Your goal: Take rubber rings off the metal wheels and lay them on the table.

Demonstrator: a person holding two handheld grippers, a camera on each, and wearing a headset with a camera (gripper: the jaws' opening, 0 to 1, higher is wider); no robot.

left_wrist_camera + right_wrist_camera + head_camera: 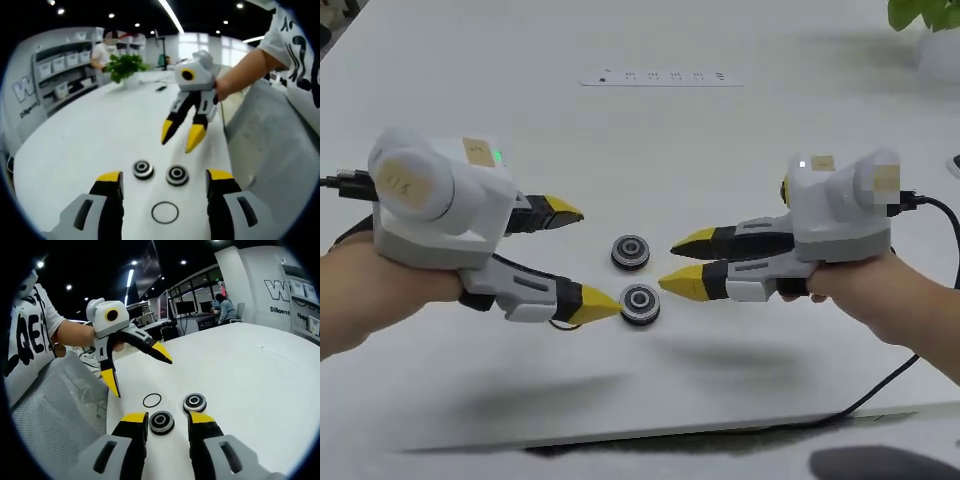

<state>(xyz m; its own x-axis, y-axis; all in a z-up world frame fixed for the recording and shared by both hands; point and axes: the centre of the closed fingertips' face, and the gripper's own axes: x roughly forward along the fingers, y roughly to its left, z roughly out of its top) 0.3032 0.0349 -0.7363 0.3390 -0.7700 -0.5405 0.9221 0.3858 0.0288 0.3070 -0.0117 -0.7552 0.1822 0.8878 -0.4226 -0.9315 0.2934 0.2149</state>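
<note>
Two small metal wheels with dark rims lie flat near the table's front: the far wheel [630,252] [143,169] [194,402] and the near wheel [640,303] [177,175] [161,422]. A loose black rubber ring [165,212] [152,400] lies on the table under my left gripper, partly hidden there [560,323]. My left gripper [585,258] [165,177] [140,374] is wide open just left of the wheels. From the right, my right gripper [670,265] [181,140] [166,417] faces it, open, tips close to the near wheel and holding nothing.
A white power strip [660,77] lies far back on the white table [520,120]. A potted plant [925,12] [125,67] stands at the back right. A black cable [920,360] trails from the right gripper over the front edge. A mesh chair [55,410] is beside the table.
</note>
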